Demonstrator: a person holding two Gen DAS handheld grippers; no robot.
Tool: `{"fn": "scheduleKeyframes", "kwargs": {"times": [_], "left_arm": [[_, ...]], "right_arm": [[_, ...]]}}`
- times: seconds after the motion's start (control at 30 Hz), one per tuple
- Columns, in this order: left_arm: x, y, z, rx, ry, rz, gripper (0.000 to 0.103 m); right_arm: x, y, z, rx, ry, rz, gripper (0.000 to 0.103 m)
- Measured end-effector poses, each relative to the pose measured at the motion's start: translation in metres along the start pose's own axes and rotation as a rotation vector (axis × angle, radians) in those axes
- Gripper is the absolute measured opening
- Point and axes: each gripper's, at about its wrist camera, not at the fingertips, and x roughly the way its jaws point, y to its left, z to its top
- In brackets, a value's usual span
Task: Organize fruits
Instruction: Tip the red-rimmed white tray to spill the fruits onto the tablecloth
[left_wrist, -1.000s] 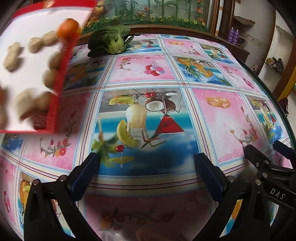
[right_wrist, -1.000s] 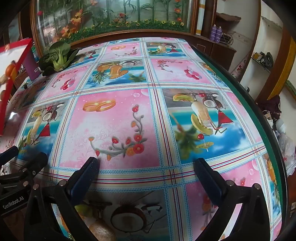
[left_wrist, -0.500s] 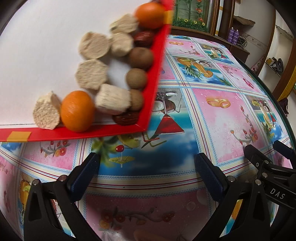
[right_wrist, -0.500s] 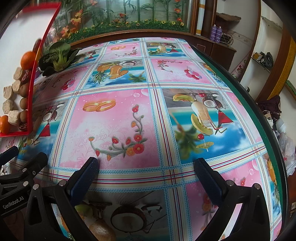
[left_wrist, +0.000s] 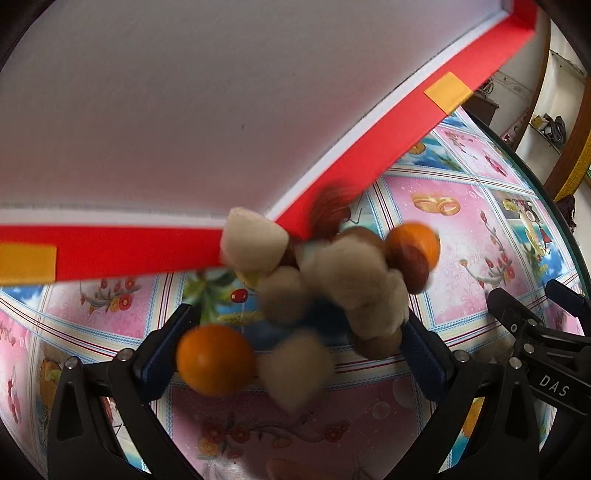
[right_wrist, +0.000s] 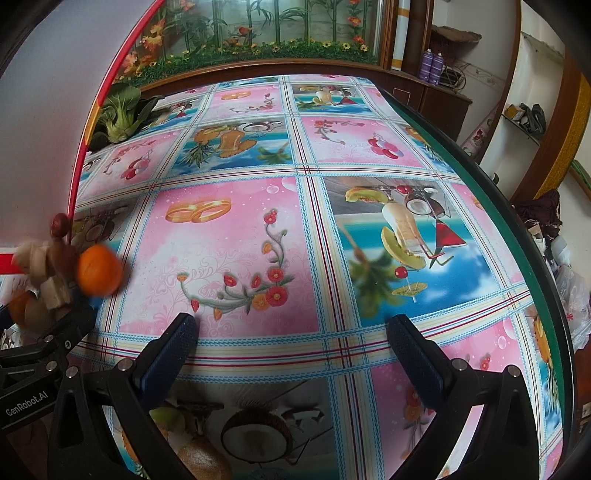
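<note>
The left wrist view alone shows the tilted red-rimmed tray (left_wrist: 332, 155) close up, its white floor bare, oranges (left_wrist: 216, 360) and pale blurred pieces (left_wrist: 354, 273) tumbling below its corner. Left gripper (left_wrist: 295, 343) and right gripper (right_wrist: 291, 339) gape wide, holding nothing. The right wrist view adds greens (right_wrist: 118, 114) beyond the tray, on the tablecloth (right_wrist: 229, 243).

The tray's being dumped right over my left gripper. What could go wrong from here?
1. The oranges are round and falling fast; the one nearest the open tablecloth could roll toward the table edge.
2. The blurred pale chunks and brown fruits are dropping between the fingers of the open left gripper and may bounce off and scatter.
3. The tilted red-rimmed tray fills the left view, hiding where pieces land.
</note>
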Motion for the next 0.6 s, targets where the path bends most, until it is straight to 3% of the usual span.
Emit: {"fn": "scheduleKeyframes", "kwargs": {"times": [0.6], "left_arm": [[0.0013,0.0010,-0.0001,-0.001,0.000,-0.002,0.103]], "right_arm": [[0.0002,0.0003,-0.0003,0.000,-0.001,0.000,0.103]]}}
